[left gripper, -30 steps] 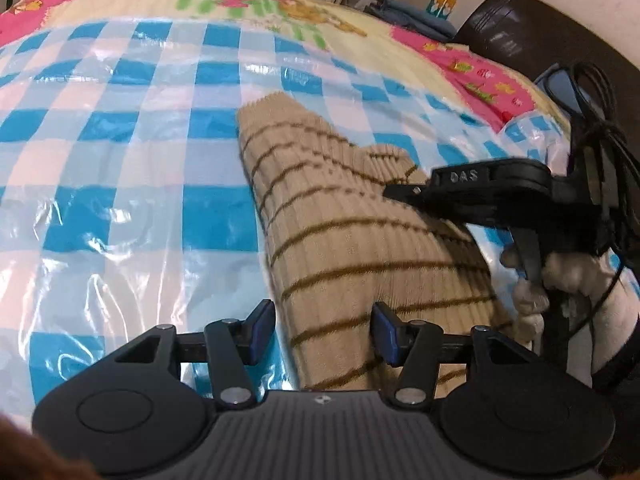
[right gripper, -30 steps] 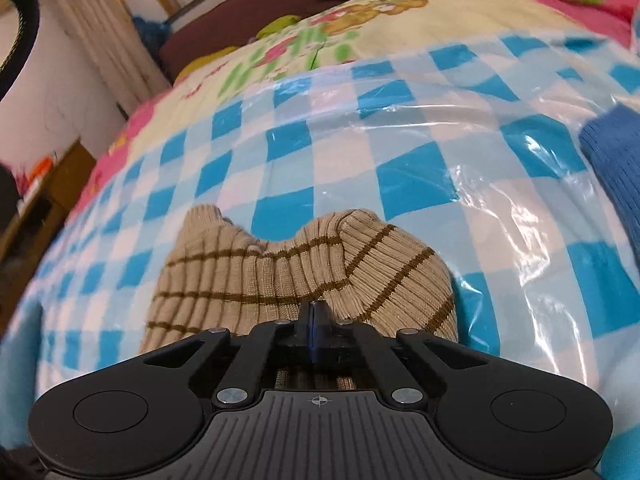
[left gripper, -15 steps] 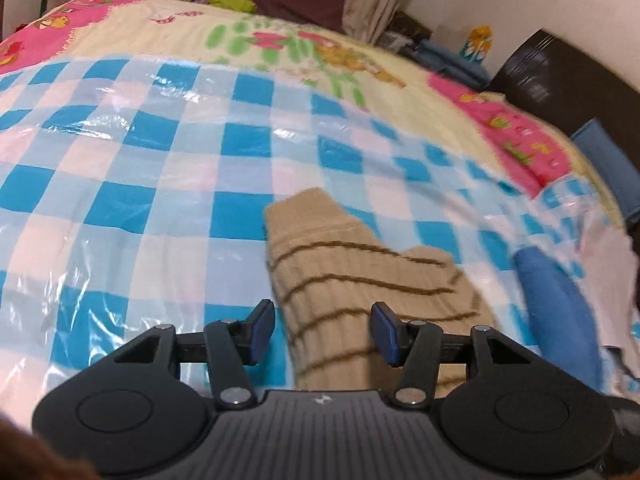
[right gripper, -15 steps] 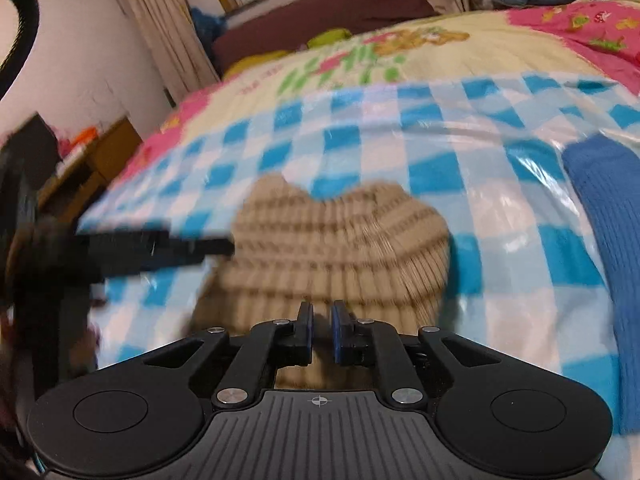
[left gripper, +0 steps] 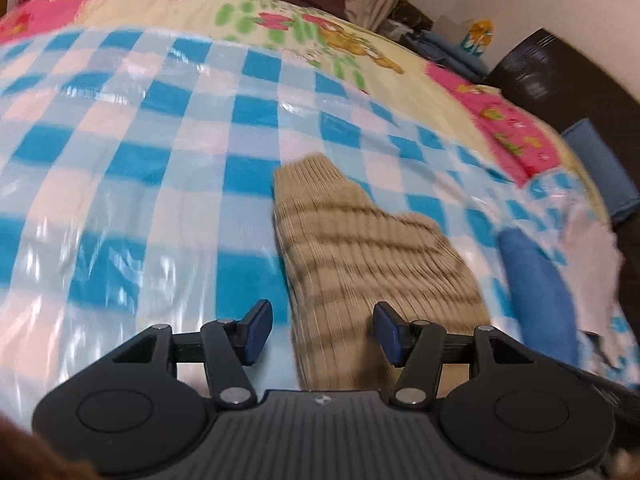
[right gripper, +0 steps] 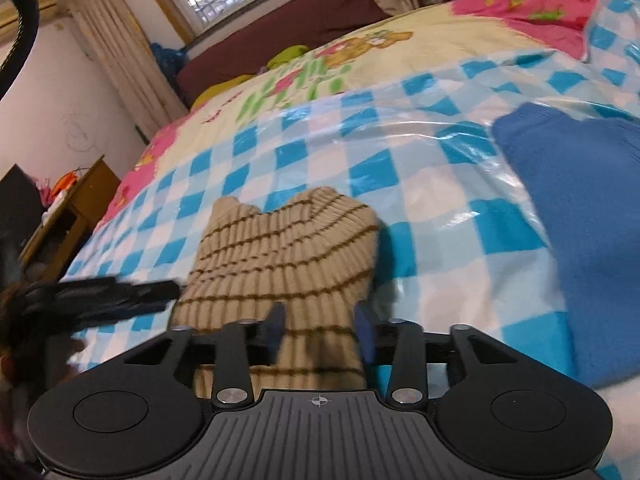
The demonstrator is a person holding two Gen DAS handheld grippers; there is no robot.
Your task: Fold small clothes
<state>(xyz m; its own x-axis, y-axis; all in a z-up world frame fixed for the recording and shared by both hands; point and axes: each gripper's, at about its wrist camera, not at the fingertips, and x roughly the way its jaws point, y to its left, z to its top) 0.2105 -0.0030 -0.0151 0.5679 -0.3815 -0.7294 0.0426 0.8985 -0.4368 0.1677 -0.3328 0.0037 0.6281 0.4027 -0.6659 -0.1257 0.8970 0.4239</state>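
A tan knit garment with brown stripes lies folded on the blue-and-white checked plastic sheet; it also shows in the right wrist view. My left gripper is open and empty, raised above the garment's near left edge. My right gripper is open and empty, above the garment's near end. The left gripper's finger reaches in from the left in the right wrist view, beside the garment.
A blue knit garment lies to the right of the tan one, also visible in the left wrist view. A pale cloth lies beyond it. A floral bedspread covers the far bed. A wooden cabinet stands at left.
My right gripper has opened and let go of the tan garment, then pulled back. My left gripper has lifted and drawn back from it, staying open.
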